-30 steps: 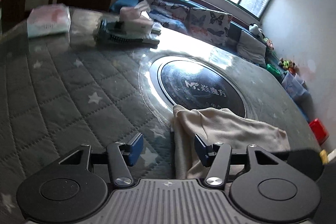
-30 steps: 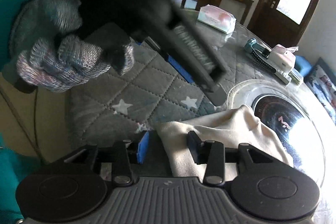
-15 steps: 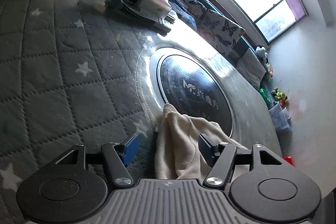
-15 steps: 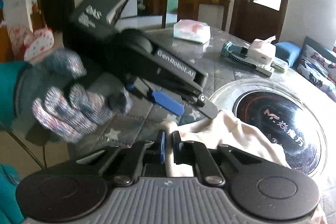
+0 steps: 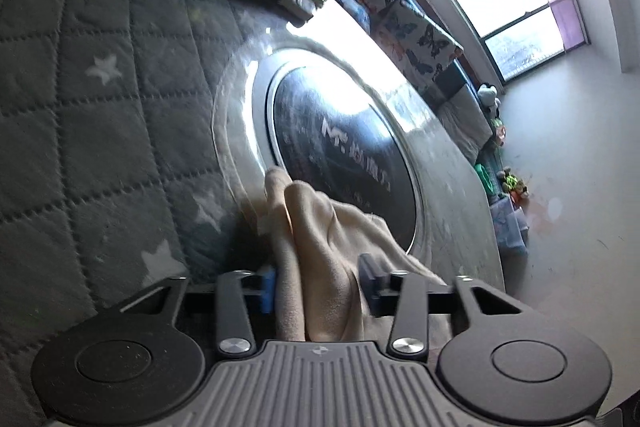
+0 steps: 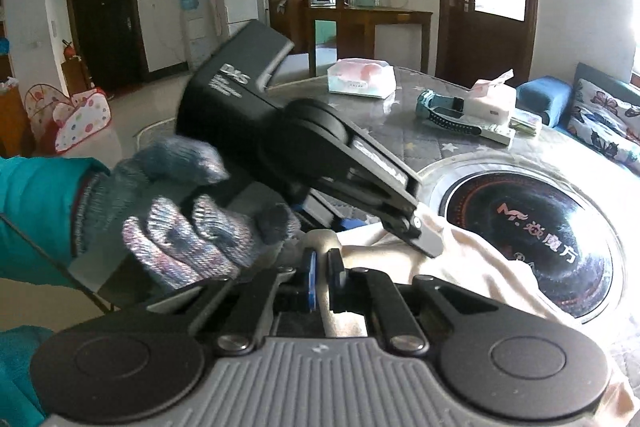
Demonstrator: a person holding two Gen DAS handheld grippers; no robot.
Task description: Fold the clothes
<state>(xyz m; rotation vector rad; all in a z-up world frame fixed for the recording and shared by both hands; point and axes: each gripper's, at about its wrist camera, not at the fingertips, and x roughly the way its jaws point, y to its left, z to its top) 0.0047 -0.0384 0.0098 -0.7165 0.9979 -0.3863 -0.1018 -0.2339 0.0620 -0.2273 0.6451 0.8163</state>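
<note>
Cloth (image 5: pixel 320 247) between spread left gripper (image 5: pixel 318 285); right gripper (image 6: pixel 322 277) pinches it (right view only).

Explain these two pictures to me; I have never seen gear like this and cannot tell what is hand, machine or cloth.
No robot here: a person holds a two-finger gripper in each hand, with a camera on each looking along its fingers. The right gripper, seen from its own camera, is shut on a cream cloth. That view also shows the gloved hand holding the other tool. The left gripper, in its own view, has its fingers apart with the cloth bunched between them. The cloth lies on a quilted star-patterned table cover, beside a round glass disc.
</note>
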